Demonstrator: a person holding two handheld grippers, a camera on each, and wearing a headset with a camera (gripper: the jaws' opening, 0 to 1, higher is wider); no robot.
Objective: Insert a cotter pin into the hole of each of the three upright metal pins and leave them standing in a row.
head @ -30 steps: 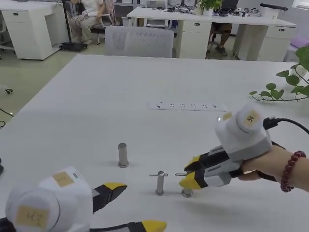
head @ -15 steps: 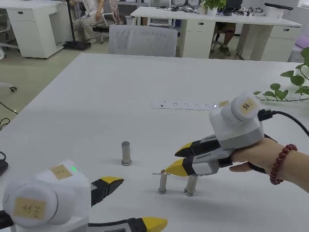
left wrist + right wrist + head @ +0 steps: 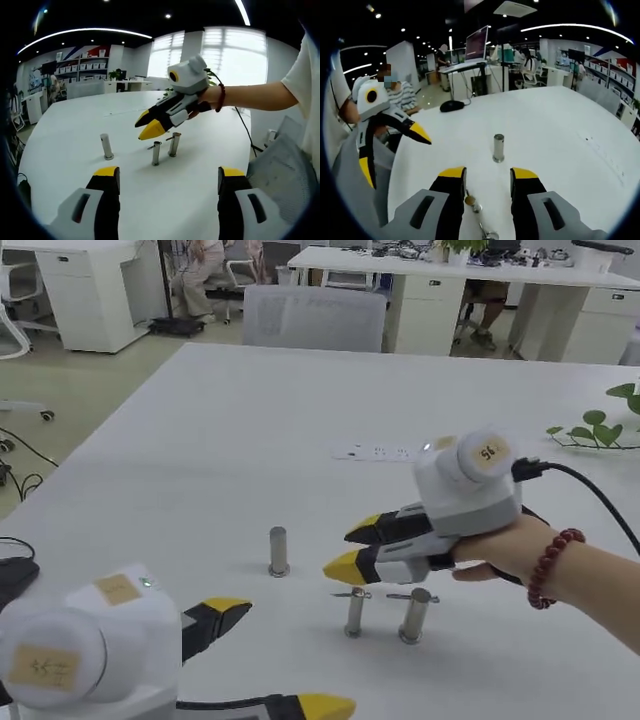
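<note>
Right tongs (image 3: 345, 550) open, empty, hovering just right of the bare pin (image 3: 279, 551). They sit directly over the mid pin (image 3: 354, 615) and end pin (image 3: 414, 620). Both stand upright, close together, with cotter pins (image 3: 343, 594) through their tops. Left tongs (image 3: 280, 655) open wide, empty, nearer the person than the bare pin. In the right gripper view the bare pin (image 3: 498, 148) stands ahead, between the jaws.

Risks, as a judgement:
- The right tongs are very close to the two finished pins. A dip or sideways sweep toward the bare pin could clip a cotter pin, pull it out, or topple a pin.
- The pins look narrow-based on a slick top, so a nudge may tip them.
- The bare pin stands apart from the pair, so the row looks uneven. Shifting it risks knocking it over.

Counter (image 3: 200, 440): white, smooth. Power strip (image 3: 385, 452) lies beyond the bare pin, plant (image 3: 600, 425) far right of it, grey chair (image 3: 315, 318) at the far edge. Office desks and seated people behind.
</note>
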